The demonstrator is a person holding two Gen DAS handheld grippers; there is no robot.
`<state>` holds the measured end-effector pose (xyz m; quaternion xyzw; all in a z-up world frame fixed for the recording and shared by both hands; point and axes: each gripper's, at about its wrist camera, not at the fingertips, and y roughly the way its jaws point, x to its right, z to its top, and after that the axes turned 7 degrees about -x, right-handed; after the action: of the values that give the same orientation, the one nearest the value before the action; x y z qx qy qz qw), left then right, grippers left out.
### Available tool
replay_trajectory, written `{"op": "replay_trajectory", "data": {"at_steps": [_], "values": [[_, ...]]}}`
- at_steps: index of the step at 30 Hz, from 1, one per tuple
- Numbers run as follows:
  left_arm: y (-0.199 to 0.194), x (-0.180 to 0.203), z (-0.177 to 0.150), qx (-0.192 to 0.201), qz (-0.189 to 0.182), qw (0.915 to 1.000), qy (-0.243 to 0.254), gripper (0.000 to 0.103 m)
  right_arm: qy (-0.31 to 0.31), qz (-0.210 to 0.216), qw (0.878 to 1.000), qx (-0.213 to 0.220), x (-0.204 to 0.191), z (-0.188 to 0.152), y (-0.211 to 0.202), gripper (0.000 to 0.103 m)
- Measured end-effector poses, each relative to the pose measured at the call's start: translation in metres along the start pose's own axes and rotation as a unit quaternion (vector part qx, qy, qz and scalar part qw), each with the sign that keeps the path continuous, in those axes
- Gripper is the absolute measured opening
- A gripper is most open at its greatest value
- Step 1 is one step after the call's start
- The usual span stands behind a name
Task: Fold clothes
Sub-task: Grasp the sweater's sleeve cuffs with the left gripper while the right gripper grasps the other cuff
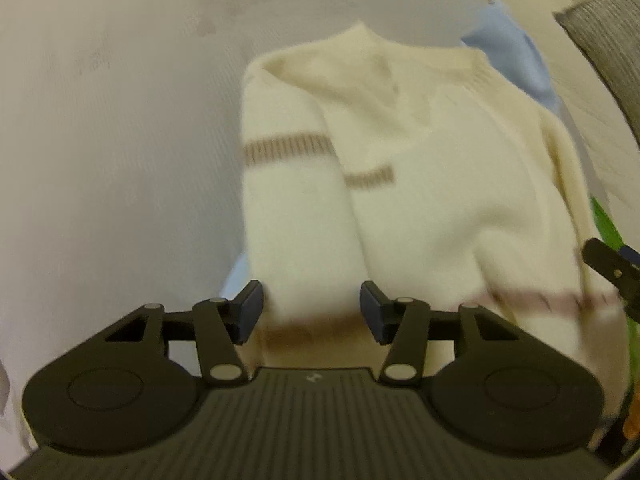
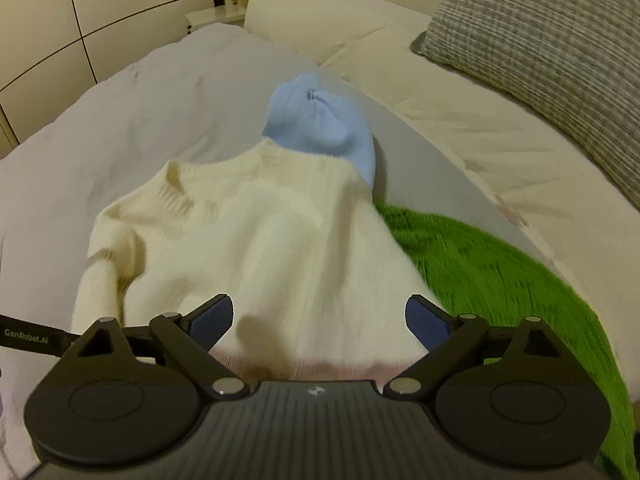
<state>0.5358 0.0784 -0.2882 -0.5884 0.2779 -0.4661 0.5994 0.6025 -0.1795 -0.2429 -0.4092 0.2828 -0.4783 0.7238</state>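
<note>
A cream knit sweater (image 1: 420, 160) with tan stripes lies on the bed, one sleeve folded down across its front. My left gripper (image 1: 312, 312) hangs low over that sleeve's cuff end, jaws apart, the tan-banded cuff lying between the pads; I see no pinch in the cloth. In the right wrist view the same sweater (image 2: 260, 240) spreads away from me. My right gripper (image 2: 320, 320) stands wide open over its pink-edged hem, the cloth under both pads. Part of the right gripper (image 1: 612, 272) shows at the left view's right edge.
A light blue garment (image 2: 320, 128) lies under the sweater's collar end. A green knit (image 2: 500, 272) sits to its right. A grey checked pillow (image 2: 552, 52) and a cream pillow (image 2: 320, 20) are at the bed's head. Pale sheet (image 1: 120, 160) spreads left.
</note>
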Motion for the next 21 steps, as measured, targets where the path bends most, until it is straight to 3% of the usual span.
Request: {"op": "replay_trajectory", "data": {"at_steps": [6,16,20,21], "values": [[0.023,-0.008,0.035,0.007,-0.009,0.9997,-0.022,0.049,-0.003,-0.008,1.000,0.008,0.003,0.025,0.034,0.090],[0.055,-0.034,0.075,0.017,-0.076,0.9925,-0.094,0.050,0.001,-0.026,1.000,-0.006,0.010,0.062,0.085,0.073],[0.061,-0.028,0.080,0.018,-0.061,0.9943,-0.086,0.035,-0.001,-0.046,0.999,-0.021,0.011,0.061,0.098,0.062],[0.060,-0.025,0.079,0.021,-0.052,0.9953,-0.079,0.032,-0.005,-0.055,0.998,-0.022,0.011,0.059,0.098,0.049]]}}
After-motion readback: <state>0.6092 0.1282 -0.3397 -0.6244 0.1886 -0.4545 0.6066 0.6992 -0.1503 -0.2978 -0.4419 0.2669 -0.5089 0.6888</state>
